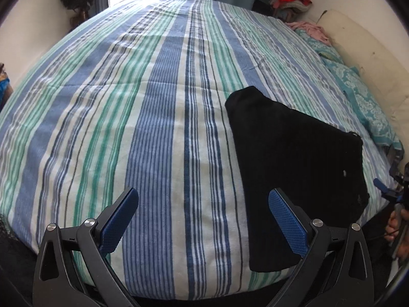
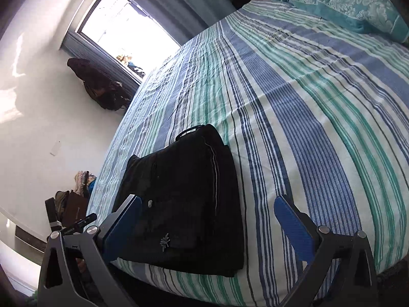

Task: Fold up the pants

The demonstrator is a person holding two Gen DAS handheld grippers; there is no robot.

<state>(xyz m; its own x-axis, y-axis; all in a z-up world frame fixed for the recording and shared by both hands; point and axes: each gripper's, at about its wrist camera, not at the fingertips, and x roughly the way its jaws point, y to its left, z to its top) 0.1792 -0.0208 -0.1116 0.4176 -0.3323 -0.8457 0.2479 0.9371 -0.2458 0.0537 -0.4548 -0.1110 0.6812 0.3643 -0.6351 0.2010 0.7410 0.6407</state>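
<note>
Striped bedding [image 1: 158, 117] in blue, green and white covers a wide bed that fills both wrist views, with a bright window [image 2: 122, 28] washed out to white beyond its far edge. Folded black pants [image 1: 296, 168] lie flat on the bedding near the bed's near edge, a compact dark stack whose layers and seams are hard to separate because the fabric reads almost pure black; a thin pale line of stitching and a small metal emblem [image 2: 164, 241] show on top in the right wrist view, too small to read as any brand. The left gripper [image 1: 203, 221] hangs above the stripes beside the pants, jaws spread wide and holding nothing. The right gripper [image 2: 208, 226] is likewise spread wide and empty, its left finger overlapping the pants' edge in view, though contact cannot be judged. Teal patterned pillows [image 2: 340, 2] sit at the bed's side, partly cut off. Piles of clothes [image 1: 290, 1] against the wall stay blurred.
</note>
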